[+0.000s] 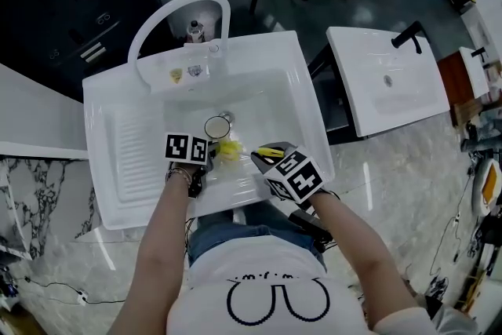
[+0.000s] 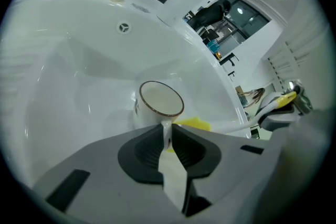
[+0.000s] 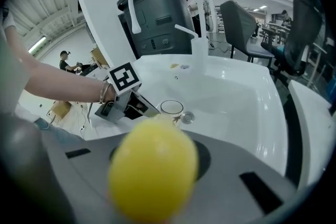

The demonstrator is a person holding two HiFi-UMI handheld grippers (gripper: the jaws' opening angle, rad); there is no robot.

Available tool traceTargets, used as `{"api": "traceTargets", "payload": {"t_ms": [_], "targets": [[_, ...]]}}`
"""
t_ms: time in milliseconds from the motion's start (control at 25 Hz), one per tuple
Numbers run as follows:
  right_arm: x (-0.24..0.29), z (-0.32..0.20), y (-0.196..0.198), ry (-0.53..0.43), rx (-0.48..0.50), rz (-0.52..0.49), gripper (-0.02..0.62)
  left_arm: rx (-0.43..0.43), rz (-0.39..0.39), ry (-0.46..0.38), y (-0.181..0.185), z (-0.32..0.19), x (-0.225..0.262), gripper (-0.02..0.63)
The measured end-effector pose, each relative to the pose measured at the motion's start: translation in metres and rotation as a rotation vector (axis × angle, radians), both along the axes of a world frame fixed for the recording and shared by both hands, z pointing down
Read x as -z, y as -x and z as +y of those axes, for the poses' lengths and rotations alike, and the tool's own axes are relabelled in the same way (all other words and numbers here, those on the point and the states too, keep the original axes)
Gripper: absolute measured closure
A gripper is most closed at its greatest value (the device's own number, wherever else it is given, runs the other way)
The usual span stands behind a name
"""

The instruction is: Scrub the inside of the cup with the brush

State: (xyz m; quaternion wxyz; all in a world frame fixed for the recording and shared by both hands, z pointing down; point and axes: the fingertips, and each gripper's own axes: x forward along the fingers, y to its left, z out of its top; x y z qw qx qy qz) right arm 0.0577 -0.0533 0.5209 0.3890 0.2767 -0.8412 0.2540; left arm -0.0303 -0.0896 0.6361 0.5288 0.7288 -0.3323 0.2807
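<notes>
Head view, left side: the left gripper (image 1: 204, 156) reaches into the white sink (image 1: 118, 169) and carries the cup (image 1: 217, 126). In the left gripper view its jaws stand narrow, clamped on the cup's thin white handle, which runs between the ribbed pads. The cup is held over the basin just beside the drain (image 1: 228, 118). It is tilted, with its brown-edged mouth turned up toward the person. The inside looks empty and pale.

Centre: the brush (image 1: 229, 151) shows its yellow head just beside the cup, at the lower right of the rim. The head is outside the cup. Whether it touches the outer wall cannot be read from any view.

Right side: the right gripper (image 1: 260, 158) holds the brush. In the right gripper view the yellow head fills the space ahead of the jaws and covers the pads, so the grip is read from the head view, where a yellow-and-black handle runs back into the claw. The jaws are judged closed on that handle.

Step in hand: presenting the brush to the cup mouth. Scrubbing has not begun.

Next move, as a judgement:
1. Lift the head clear of the rim and centre it over the mouth.
2. Lower it along the cup's axis to the inner wall.
3. Keep the left grip firm, since a handle-only hold lets the cup pivot under brush pressure.
</notes>
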Motion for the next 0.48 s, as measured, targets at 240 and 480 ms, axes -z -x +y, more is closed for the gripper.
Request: {"api": "traceTargets", "payload": {"t_ms": [240, 480], "targets": [[-0.031, -0.005, 0.001, 0.02, -0.01, 0.053, 0.557, -0.021, -0.002, 0.005, -0.005, 0.003, -0.002, 0.545], [0.01, -0.01, -0.014, -0.02, -0.022, -0.015, 0.557, -0.072, -0.021, -0.015, 0.0, 0.006, -0.003, 0.545]]}}
